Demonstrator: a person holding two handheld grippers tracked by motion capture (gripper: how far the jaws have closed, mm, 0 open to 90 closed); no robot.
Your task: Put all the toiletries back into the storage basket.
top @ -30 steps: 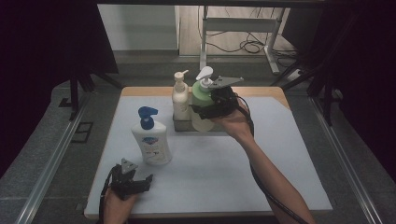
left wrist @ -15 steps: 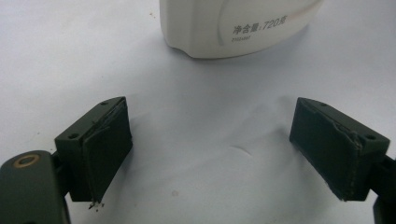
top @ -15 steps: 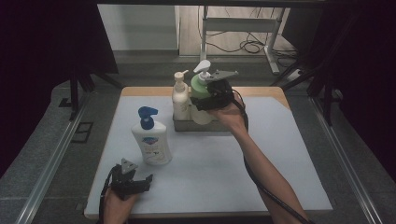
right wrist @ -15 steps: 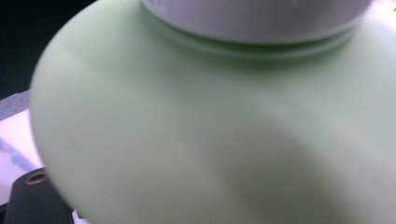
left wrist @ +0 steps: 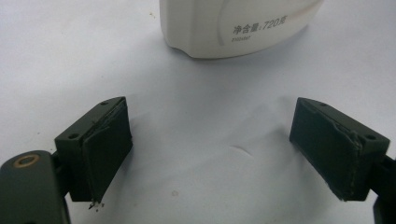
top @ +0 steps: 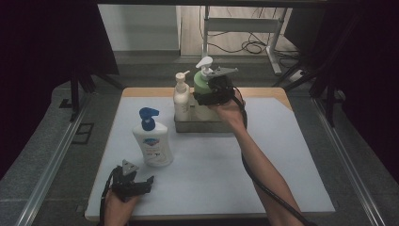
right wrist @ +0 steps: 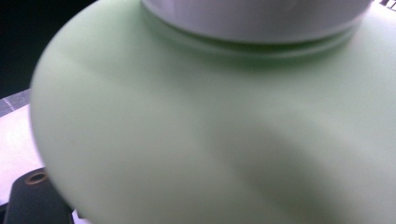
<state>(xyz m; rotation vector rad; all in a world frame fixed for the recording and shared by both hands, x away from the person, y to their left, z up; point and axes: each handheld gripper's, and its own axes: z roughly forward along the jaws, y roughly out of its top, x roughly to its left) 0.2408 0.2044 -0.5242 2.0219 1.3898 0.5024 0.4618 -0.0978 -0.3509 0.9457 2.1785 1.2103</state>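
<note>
The right tool (top: 207, 94) is clamped on the upright green bottle (top: 201, 85), which stands in the metal tray (top: 200, 126) directly beneath it. The left tool (top: 134, 183), jaws apart, rests far nearer the person, just short of the white bottle (top: 151, 143).

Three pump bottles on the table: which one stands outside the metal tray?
The white bottle with the blue pump. It stands alone on the mat near the left gripper, while the cream bottle and the green bottle stand in the tray.

Both black two-jaw tongs, left (top: 148, 180) and right (top: 203, 99), carry grey three-cornered top plates, trailing black cables and flat, worn dark pads (left wrist: 105, 149); forearms bare.
</note>
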